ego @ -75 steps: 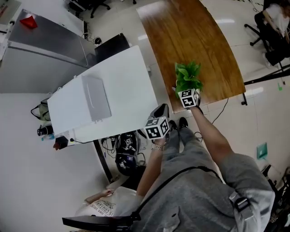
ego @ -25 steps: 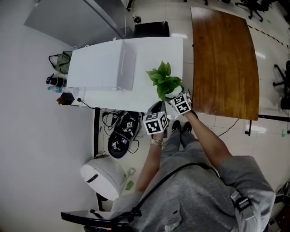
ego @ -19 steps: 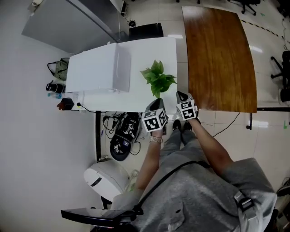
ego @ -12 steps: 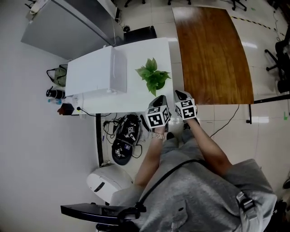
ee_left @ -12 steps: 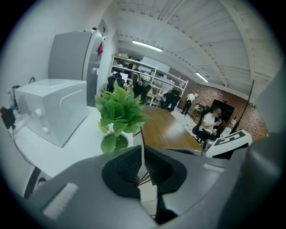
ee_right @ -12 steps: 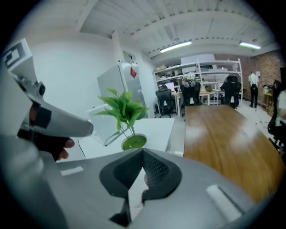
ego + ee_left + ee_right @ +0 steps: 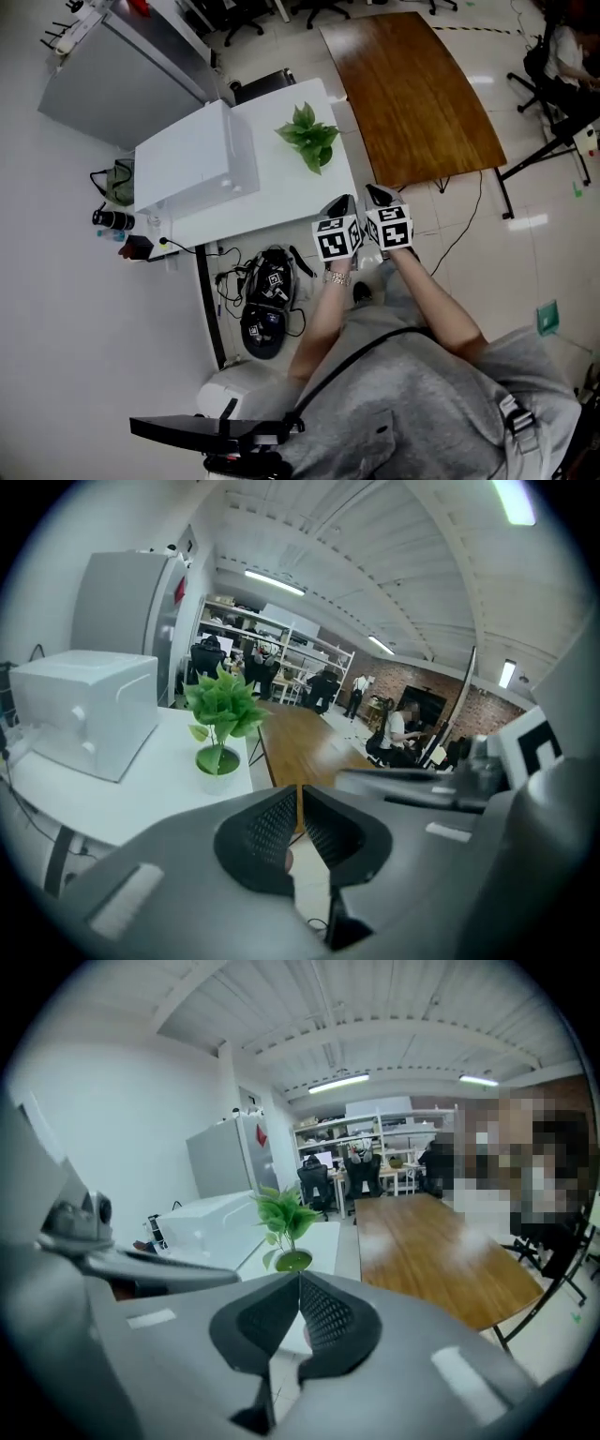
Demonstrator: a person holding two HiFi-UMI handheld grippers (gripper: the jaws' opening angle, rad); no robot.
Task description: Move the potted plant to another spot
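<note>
Green leafy potted plant (image 7: 307,141) stands upright on the white rectangular table (image 7: 281,192), near its right edge and toward the far end. Its small round white pot (image 7: 218,766) holds the stem and a green-topped fill (soil or moss, cannot tell). Just left of it on the same table is a white box-shaped appliance (image 7: 192,159), not touching. The brown wooden table (image 7: 412,89) sits right of the white one.

Both grippers are well apart from the plant, side by side over the floor off the white table's near edge. Left gripper (image 7: 341,201): jaws together, only a thin slit, nothing between them. Right gripper (image 7: 376,193): jaws pressed together, also empty.

Head view only: black bag and cable clutter (image 7: 267,305) on the floor under the white table's near edge, and the person's grey shirt (image 7: 403,403). Gripper views only: the pot's green top (leaves cover it from above), far shelving with office chairs (image 7: 361,1162), ceiling strip lights (image 7: 339,1083). The left gripper view has a brick wall (image 7: 450,700) at far right; the right gripper view doesn't. Grey metal cabinet (image 7: 122,84) is far left in all three.
</note>
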